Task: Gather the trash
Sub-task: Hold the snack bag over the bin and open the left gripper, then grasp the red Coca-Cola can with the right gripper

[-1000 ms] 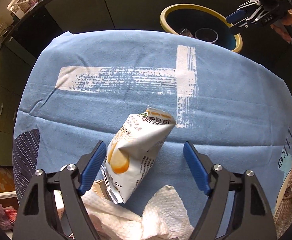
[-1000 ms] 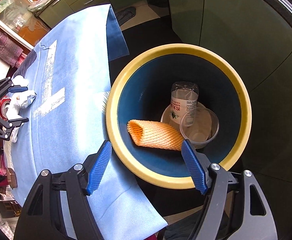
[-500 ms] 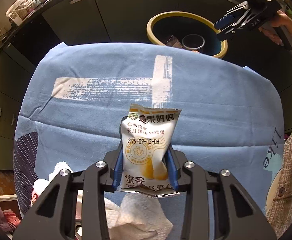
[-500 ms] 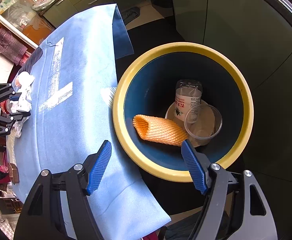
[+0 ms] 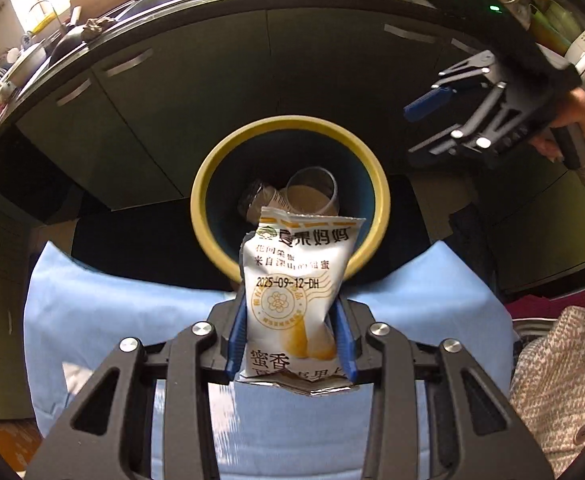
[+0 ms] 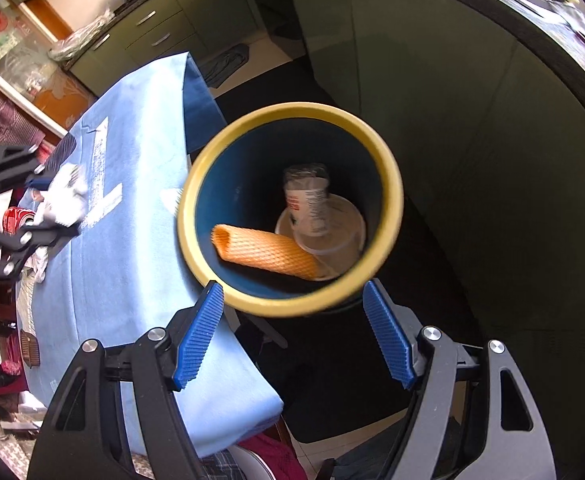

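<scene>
Your left gripper is clamped on a white snack packet, its blue pads pressing both sides of the packet's lower half. In the left wrist view the packet stands upright at the centre of the frame, printed with Chinese characters and a date, its torn silver edge hanging below the pads. Its top overlaps the near rim of the yellow-rimmed bin, which sits just beyond the edge of the light blue tablecloth.

Inside that bin you can see a clear plastic cup lying on its side and a crumpled plastic bottle to its left.

Your right gripper has its jaws spread wide with nothing between them. In the right wrist view it hangs over the bin's near rim, at the bottom centre of the frame. From here the bin's dark blue interior holds three things: an orange foam net sleeve lying across the lower left of the floor, the bottle with a white label leaning at the centre, and the clear cup under and right of it.

At the left edge of that view, the left gripper appears blurred above the tablecloth, with white crumpled tissue and a red can beside it.
</scene>
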The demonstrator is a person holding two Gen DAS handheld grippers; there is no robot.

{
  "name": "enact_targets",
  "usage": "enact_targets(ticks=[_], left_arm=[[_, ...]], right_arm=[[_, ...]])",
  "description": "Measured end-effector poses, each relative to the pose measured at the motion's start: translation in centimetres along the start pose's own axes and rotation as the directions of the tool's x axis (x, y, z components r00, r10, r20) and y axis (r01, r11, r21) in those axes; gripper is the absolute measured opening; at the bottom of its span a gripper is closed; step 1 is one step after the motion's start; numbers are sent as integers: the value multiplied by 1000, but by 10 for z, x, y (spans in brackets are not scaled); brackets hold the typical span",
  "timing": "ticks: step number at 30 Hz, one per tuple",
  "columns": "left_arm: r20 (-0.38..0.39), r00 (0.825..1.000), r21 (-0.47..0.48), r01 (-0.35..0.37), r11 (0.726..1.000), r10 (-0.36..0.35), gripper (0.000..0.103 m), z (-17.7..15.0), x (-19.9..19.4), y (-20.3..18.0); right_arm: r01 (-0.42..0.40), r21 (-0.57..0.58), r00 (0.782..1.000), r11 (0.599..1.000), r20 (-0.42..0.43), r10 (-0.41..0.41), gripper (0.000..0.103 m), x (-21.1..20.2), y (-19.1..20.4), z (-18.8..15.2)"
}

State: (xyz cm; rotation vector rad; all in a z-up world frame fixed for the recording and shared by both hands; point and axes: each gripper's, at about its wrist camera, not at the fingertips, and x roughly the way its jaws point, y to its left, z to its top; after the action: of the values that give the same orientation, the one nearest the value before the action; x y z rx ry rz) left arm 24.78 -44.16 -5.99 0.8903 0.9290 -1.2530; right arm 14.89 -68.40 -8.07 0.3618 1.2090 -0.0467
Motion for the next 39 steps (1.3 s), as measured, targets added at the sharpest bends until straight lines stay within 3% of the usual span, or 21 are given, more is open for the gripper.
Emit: enact_targets(ticks=[3,4,5,6,9,13,19,24,25,29,33,35,39], left_arm=[[-27,999,-5,-18,1000,18,37,36,37,5],[-36,999,-14,-26,1000,26,47,45,48,6],[-45,999,-26,-32,999,31,64,52,57,8],[-48,998,-32,-39,999,38,71,57,64,9],[-54,997,-27,-48,998,46,73,60,69,4],[-25,998,-31,-54,998,54,73,47,42,-5],[48,997,-121,-56,991,62,76,-21,-41,-21],[61,989,-259,-113,959,133,83,-115,-104,-37],[56,986,-293,-132,947,155,85,-133,-115,-40],[36,971,-488,-187,852,234,94,-211,-157,-43],[0,926,-589,-304,748,376,97,-279,-188,-59],[-20,919,-617,-322,718,395,97,-300,-191,-55],[-18,920,-680,-298,669,391,97,-338,-199,-59]], right_arm=[[15,26,1000,1000,2,-15,72,-10,-16,-11],[18,33,1000,999,1,-18,72,-12,-20,-15],[21,38,1000,999,-1,-21,72,-14,-23,-19],[24,40,1000,999,-4,-24,72,-15,-25,-22],[31,36,999,999,-10,-31,72,-17,-28,-27],[18,-6,1000,1000,-19,-18,72,-13,-16,-24],[19,-126,999,992,-25,-22,72,-9,27,-14],[15,-265,999,964,-24,-22,72,-5,83,1],[-3,-305,1000,952,-24,-5,72,-2,101,6],[-88,-476,996,875,-46,75,72,15,186,21],[-155,-656,988,738,-91,127,72,31,284,27],[-191,-713,981,674,-113,158,72,37,332,30],[-254,-801,962,541,-154,224,72,47,421,37]])
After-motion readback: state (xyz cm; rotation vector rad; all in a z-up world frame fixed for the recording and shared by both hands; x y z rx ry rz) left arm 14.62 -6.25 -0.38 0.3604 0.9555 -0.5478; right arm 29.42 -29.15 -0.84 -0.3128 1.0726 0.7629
